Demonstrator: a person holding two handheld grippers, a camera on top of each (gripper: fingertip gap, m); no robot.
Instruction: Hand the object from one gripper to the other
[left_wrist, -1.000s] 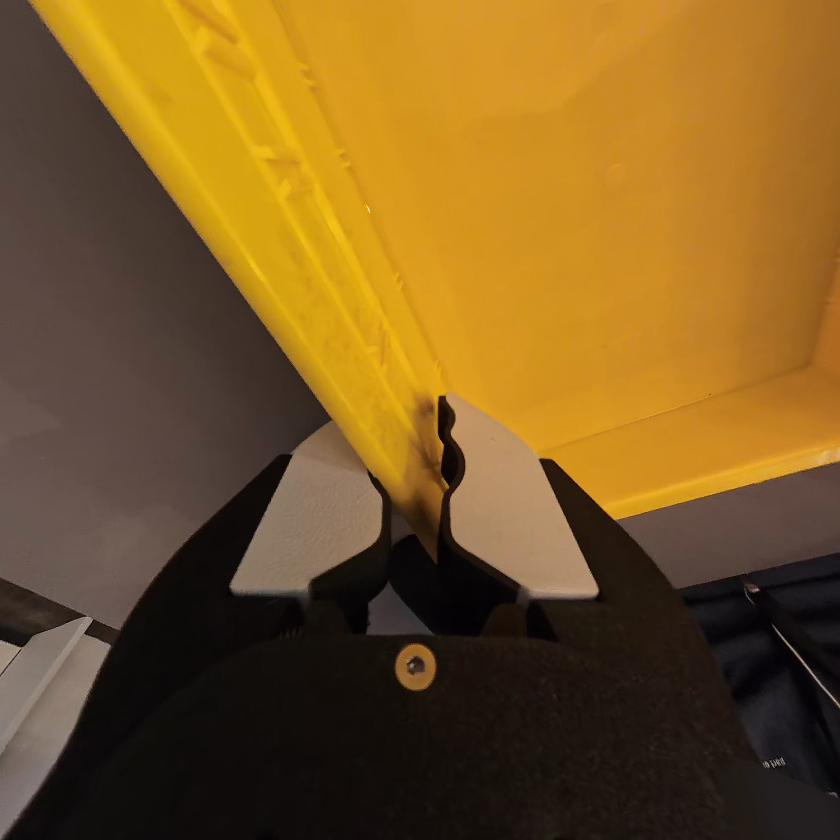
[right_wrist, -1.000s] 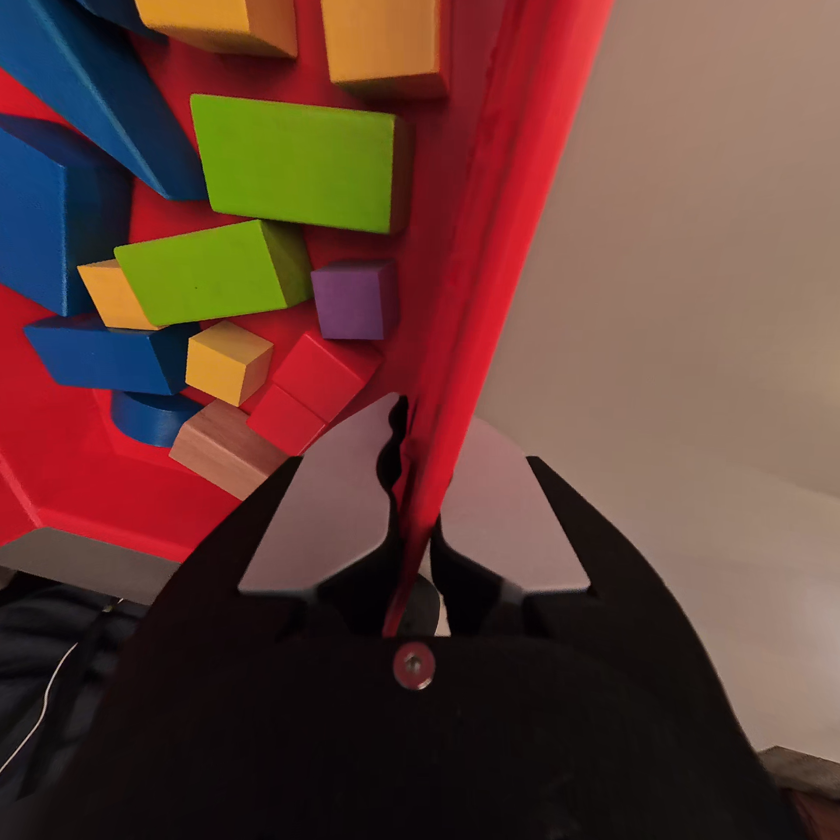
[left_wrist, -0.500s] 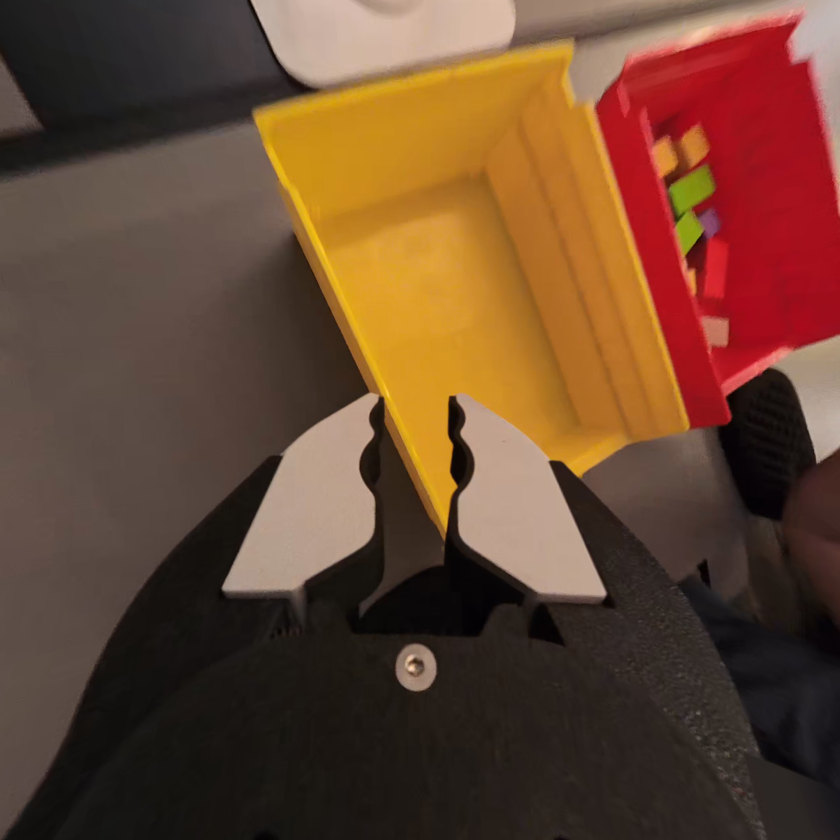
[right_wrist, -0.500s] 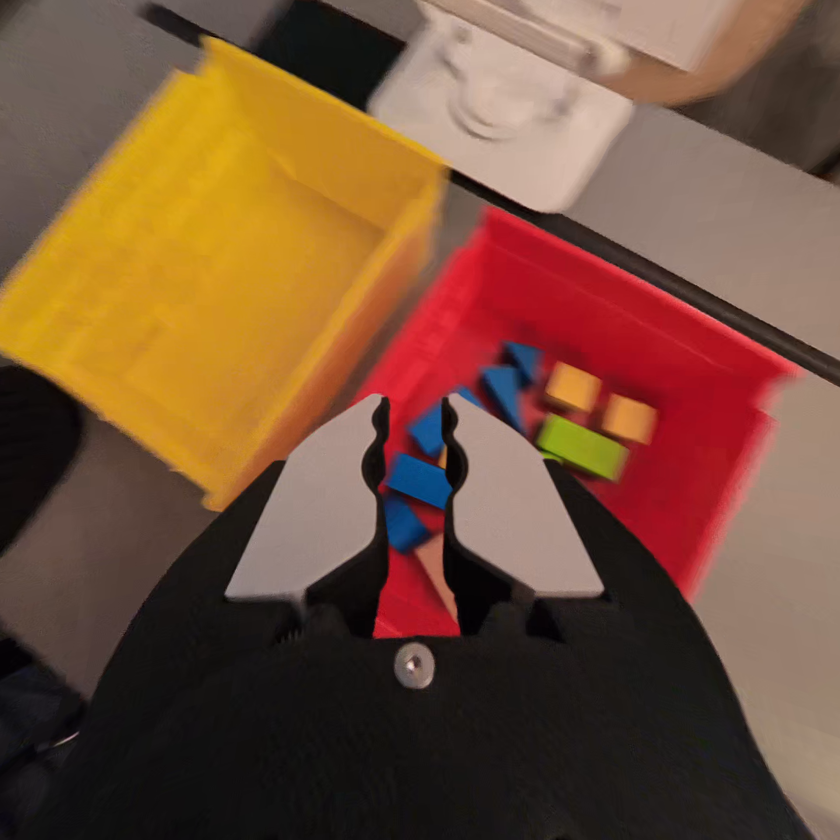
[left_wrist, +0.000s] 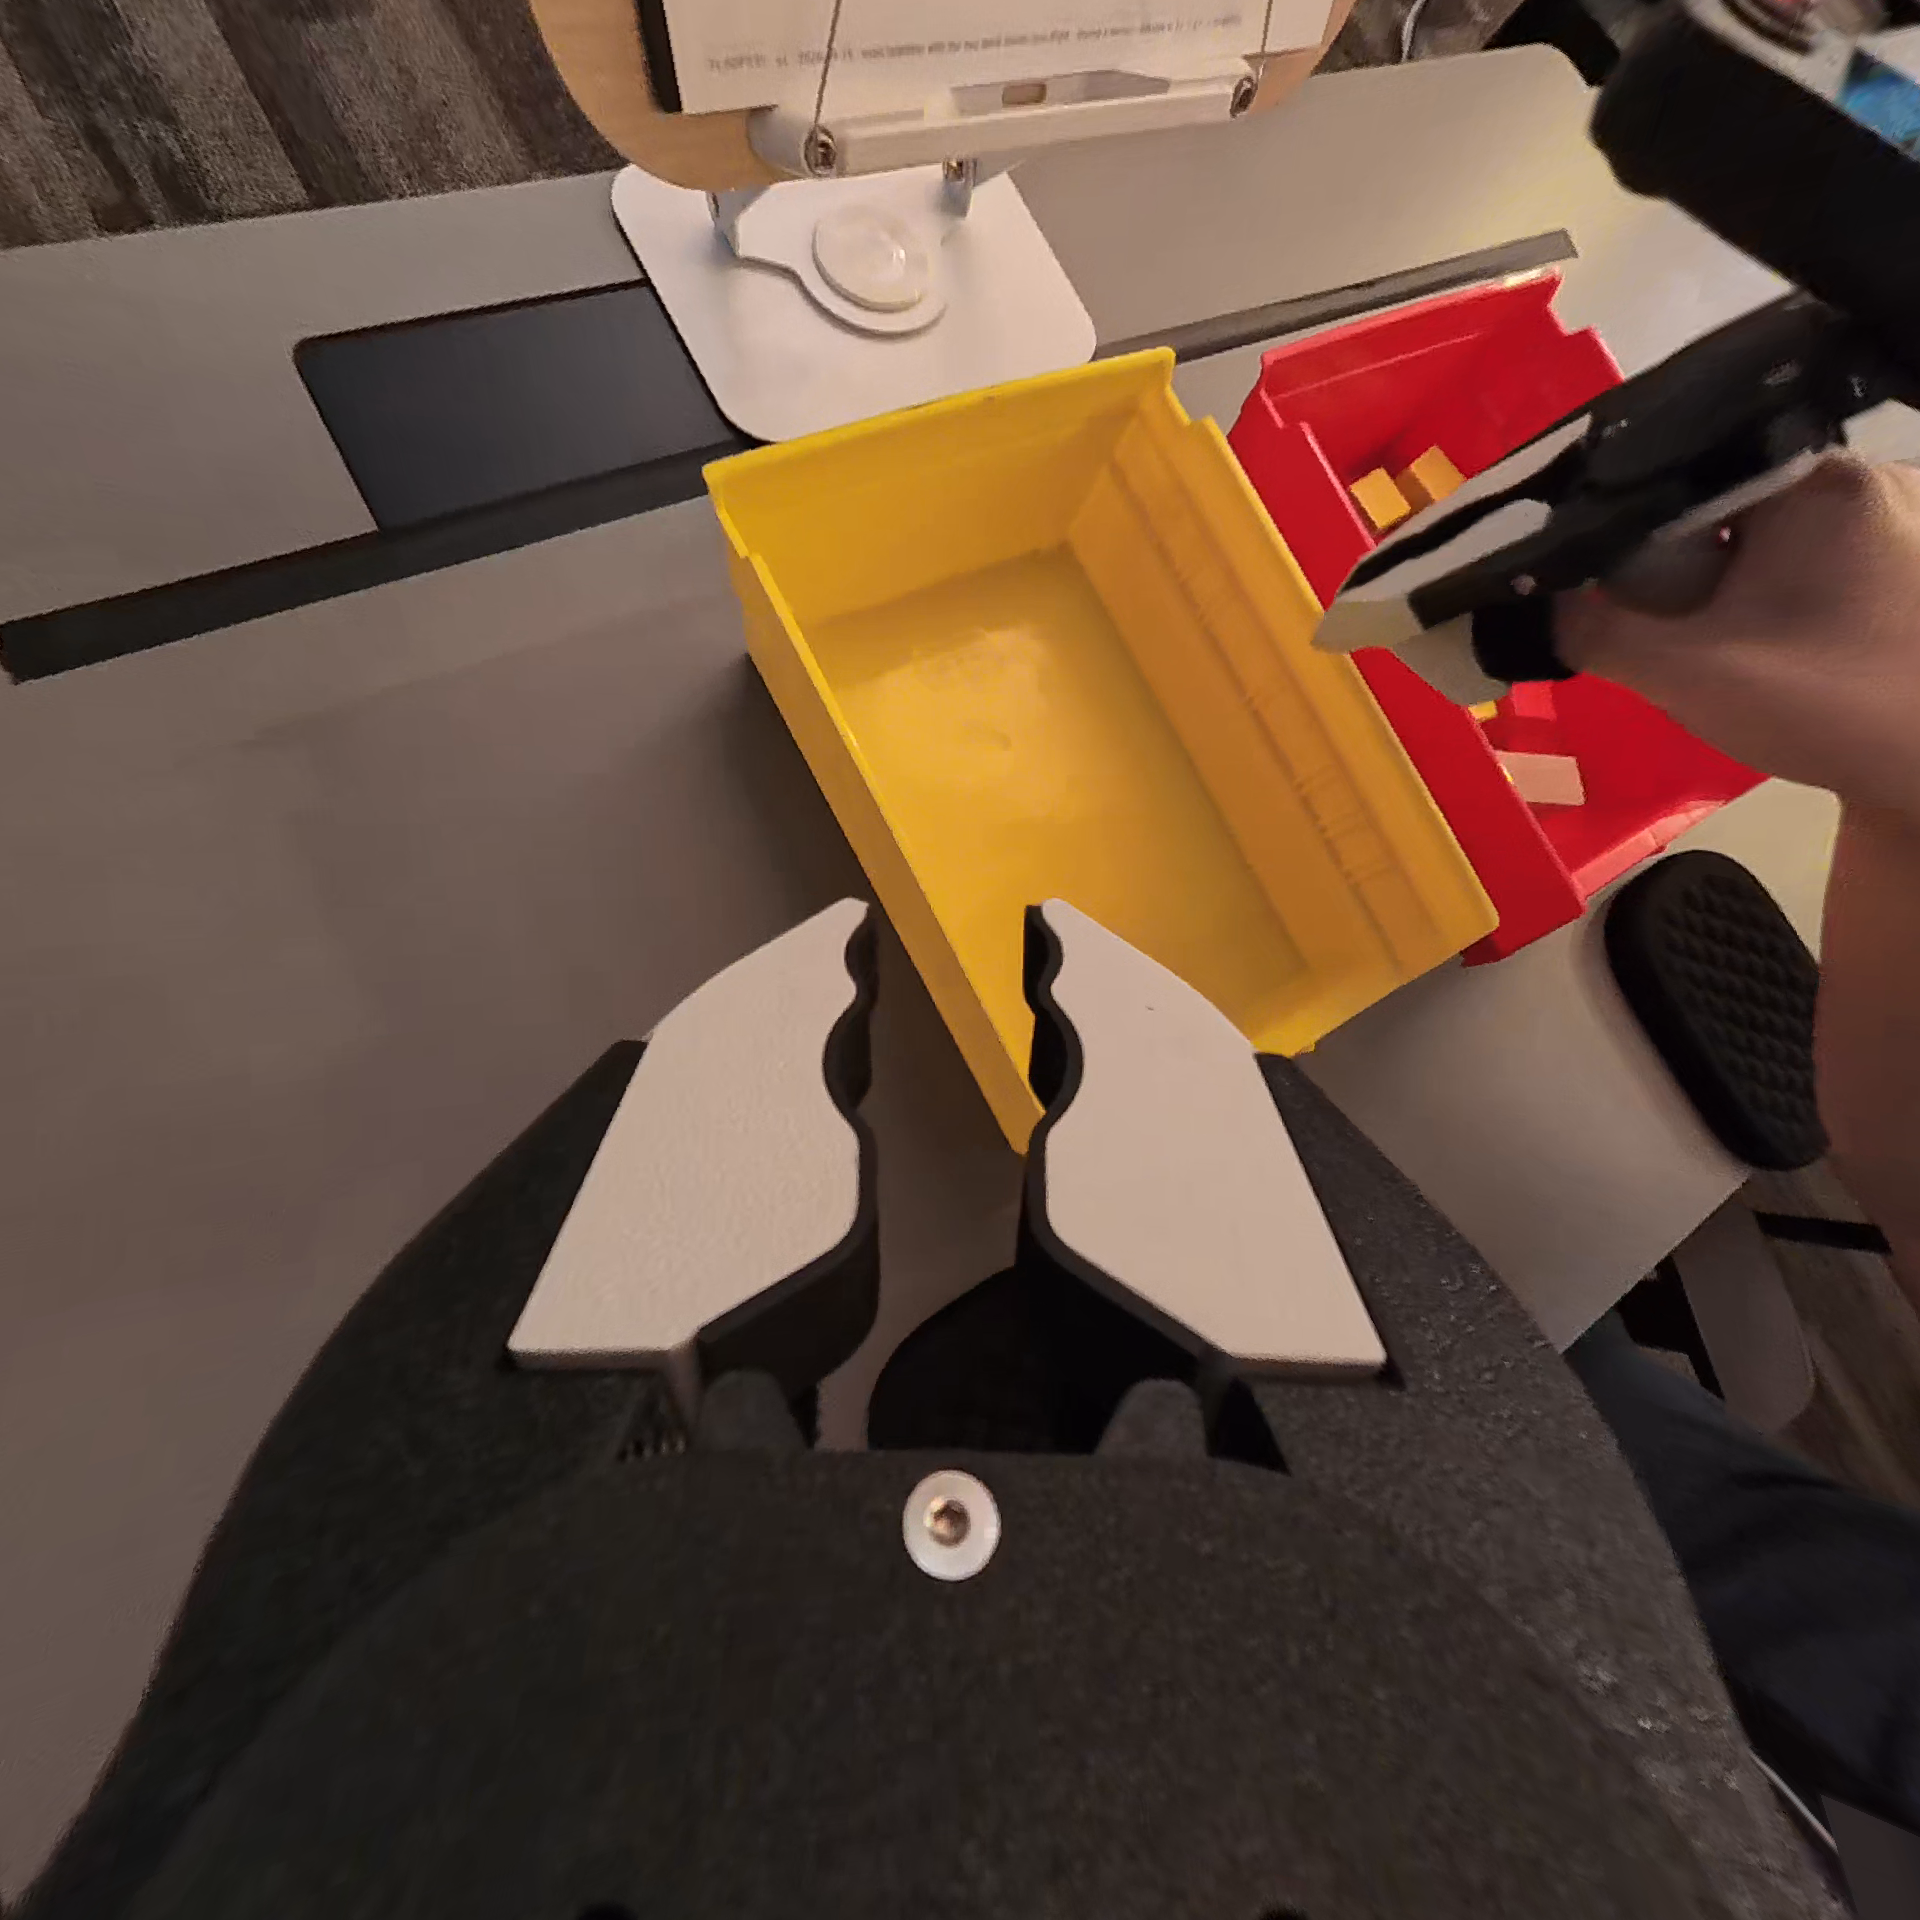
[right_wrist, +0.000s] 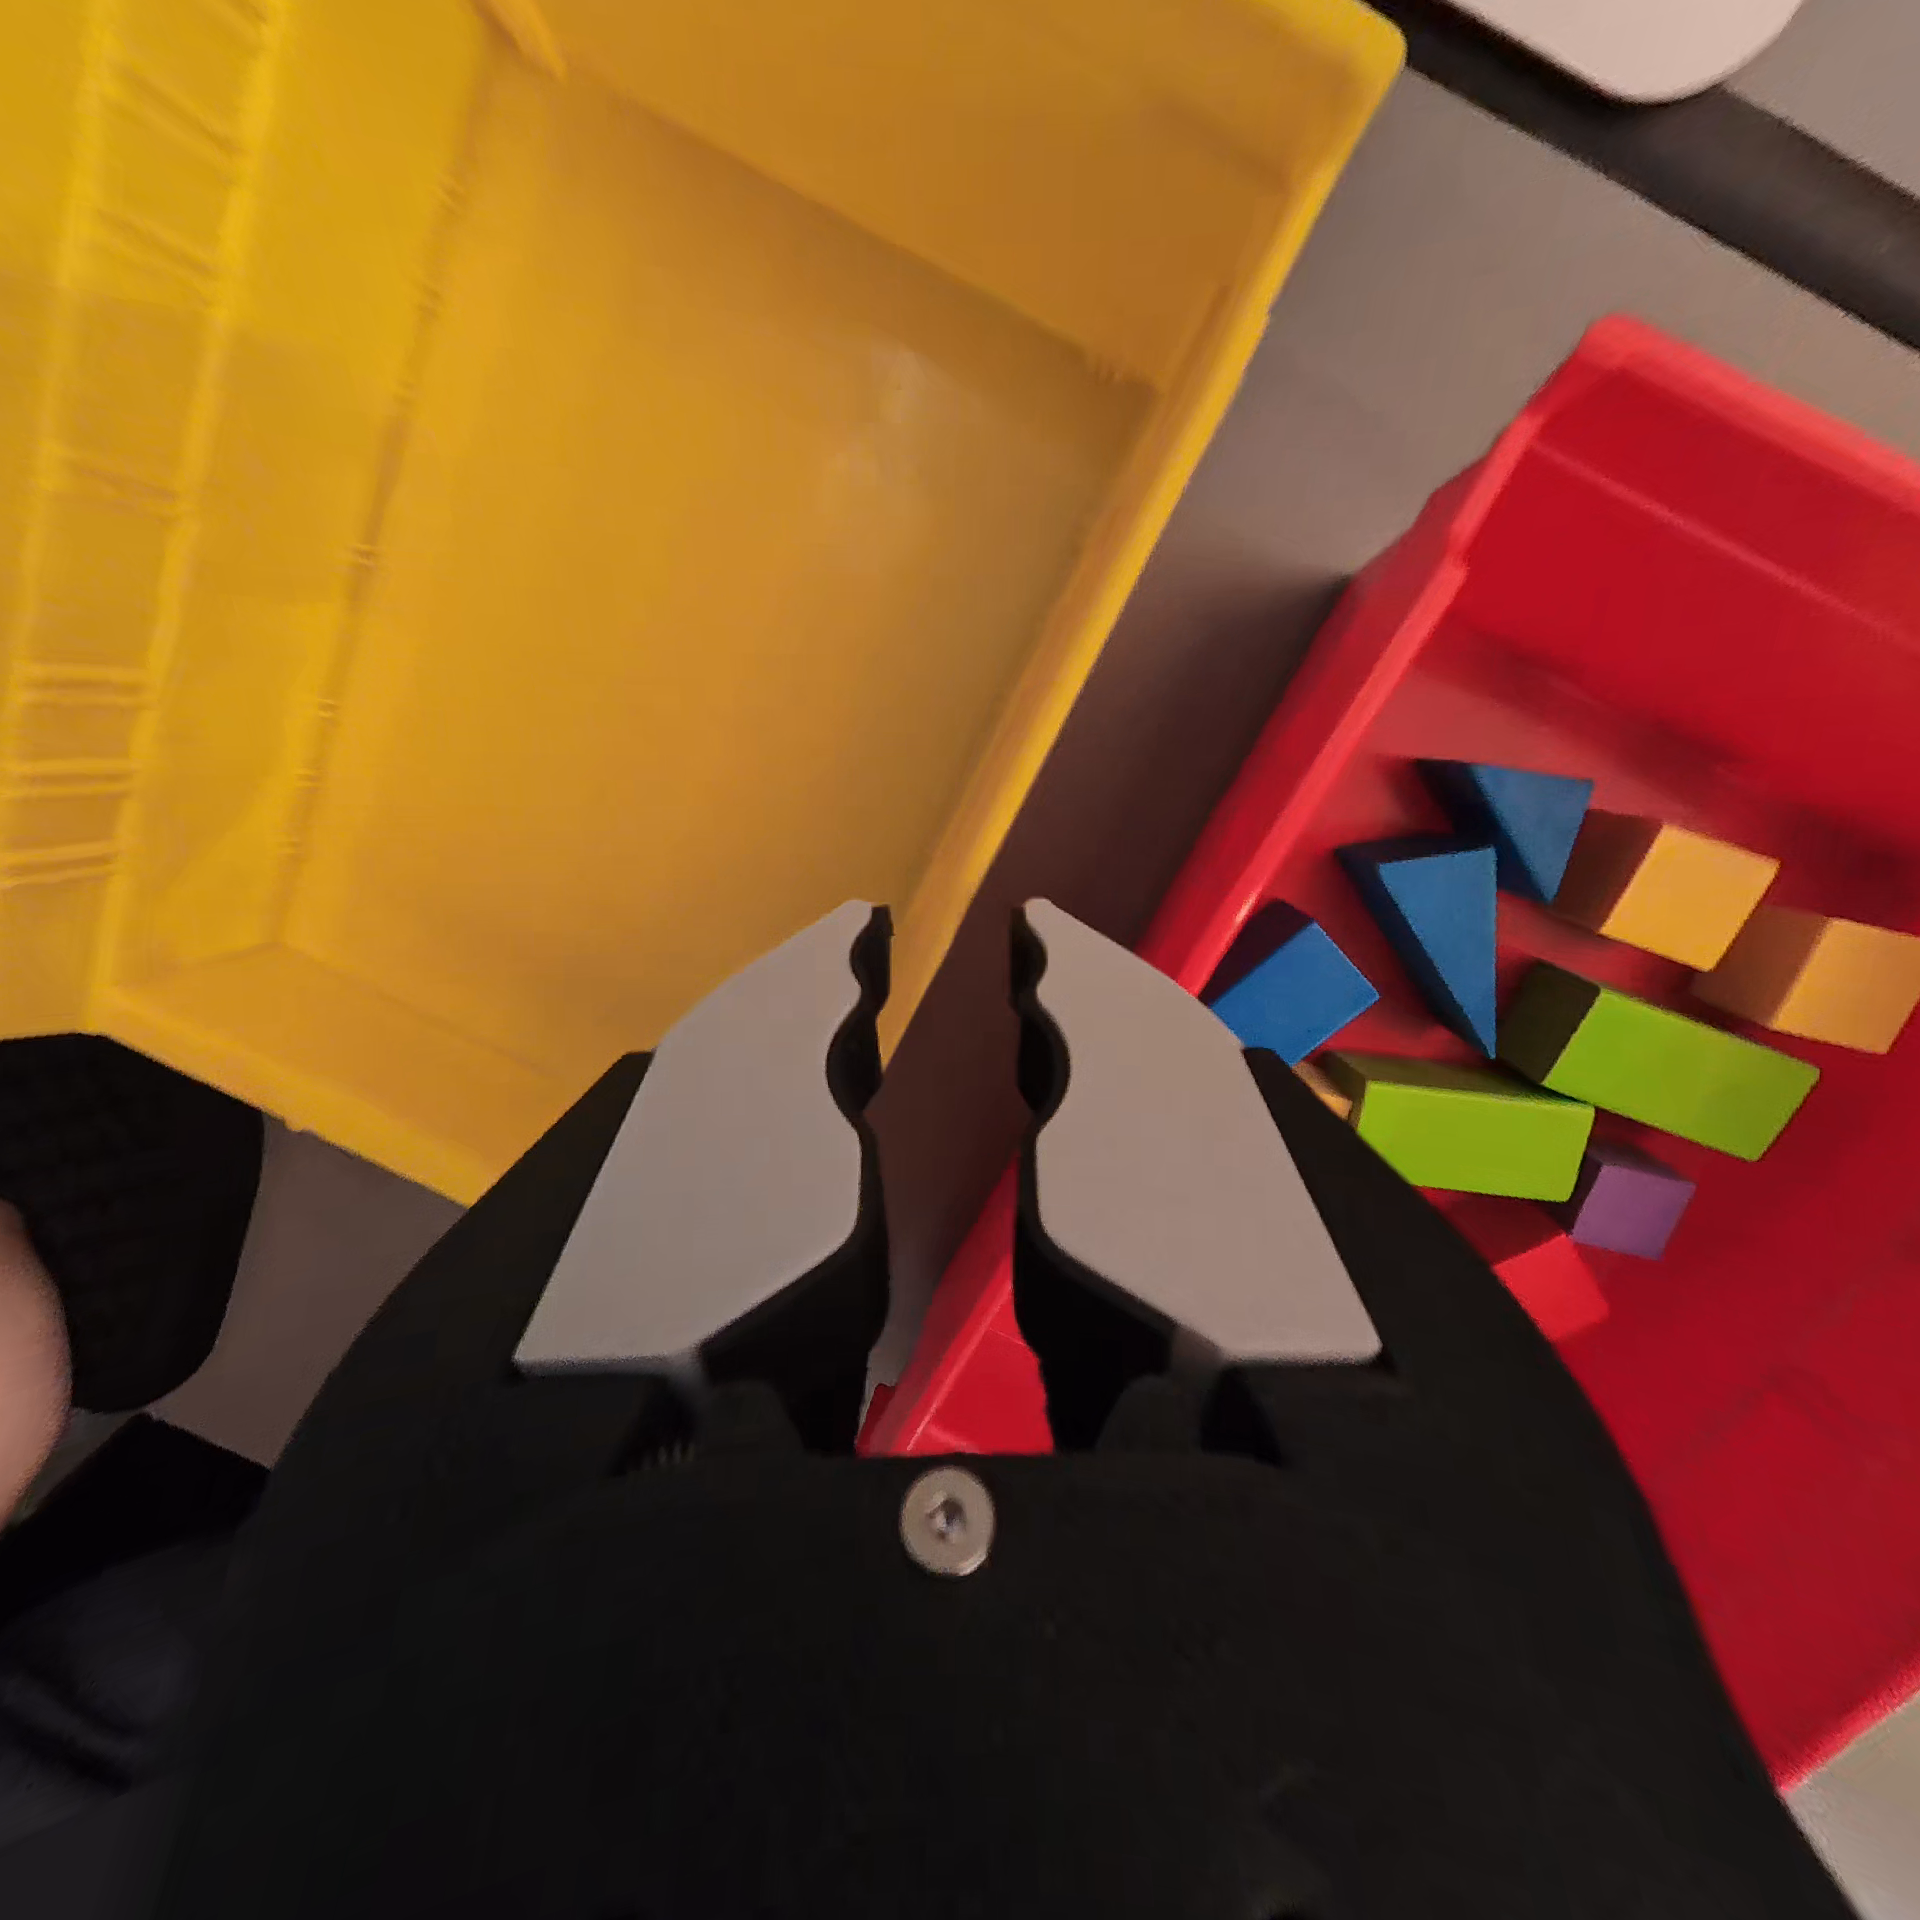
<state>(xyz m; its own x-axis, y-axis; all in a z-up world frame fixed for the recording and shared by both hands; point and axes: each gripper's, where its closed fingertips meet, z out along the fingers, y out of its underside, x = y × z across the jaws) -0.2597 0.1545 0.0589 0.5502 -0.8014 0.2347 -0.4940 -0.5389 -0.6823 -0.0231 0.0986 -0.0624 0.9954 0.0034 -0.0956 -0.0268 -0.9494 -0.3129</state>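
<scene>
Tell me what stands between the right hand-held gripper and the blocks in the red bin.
Nothing visible. The right hand-held gripper hovers open above the gap between the yellow bin and the red bin; the blocks lie uncovered in the open-topped red bin, just right of its tips.

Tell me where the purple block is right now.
In the right wrist view, the purple block lies inside the red bin, at the right, just below the two green blocks and above a red block.

Grey table (left_wrist: 364, 831) carries yellow bin (left_wrist: 1039, 748), red bin (left_wrist: 1621, 821) just beside, white stand base (left_wrist: 862, 301) behind.
</scene>
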